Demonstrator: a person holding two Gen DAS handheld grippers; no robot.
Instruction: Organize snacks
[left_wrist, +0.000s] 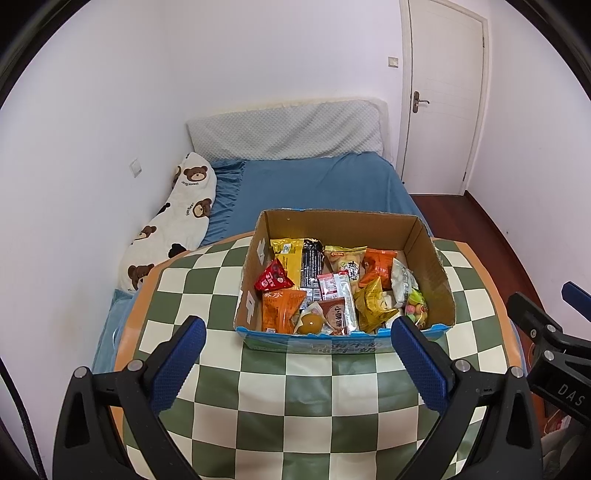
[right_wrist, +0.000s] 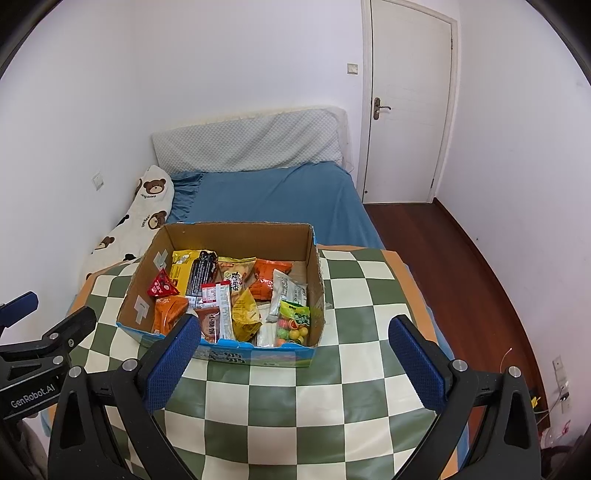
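Observation:
A cardboard box (left_wrist: 436, 269) (right_wrist: 316, 266) stands on a green-and-cream checkered table (left_wrist: 288, 398) (right_wrist: 295, 398). Several snack packets fill it: a red triangular packet (left_wrist: 273, 280) (right_wrist: 161, 285), orange packets (left_wrist: 282, 308) (right_wrist: 266, 277), a yellow bag (left_wrist: 290, 254) (right_wrist: 183, 269), a bag of coloured candy balls (left_wrist: 415, 308) (right_wrist: 293, 325). My left gripper (left_wrist: 297, 332) hovers open just before the box's front edge, nothing between its fingers. My right gripper (right_wrist: 293, 332) is also open and empty, its left fingertip (right_wrist: 184, 332) overlapping the box's front wall. Each gripper shows at the other view's side edge.
Behind the table lies a bed with a blue sheet (left_wrist: 317, 184) (right_wrist: 273, 199), a grey pillow (left_wrist: 288, 129) and a bear-print pillow (left_wrist: 177, 214). A white door (left_wrist: 443, 96) (right_wrist: 410, 99) and dark wood floor (right_wrist: 443, 258) are at the right.

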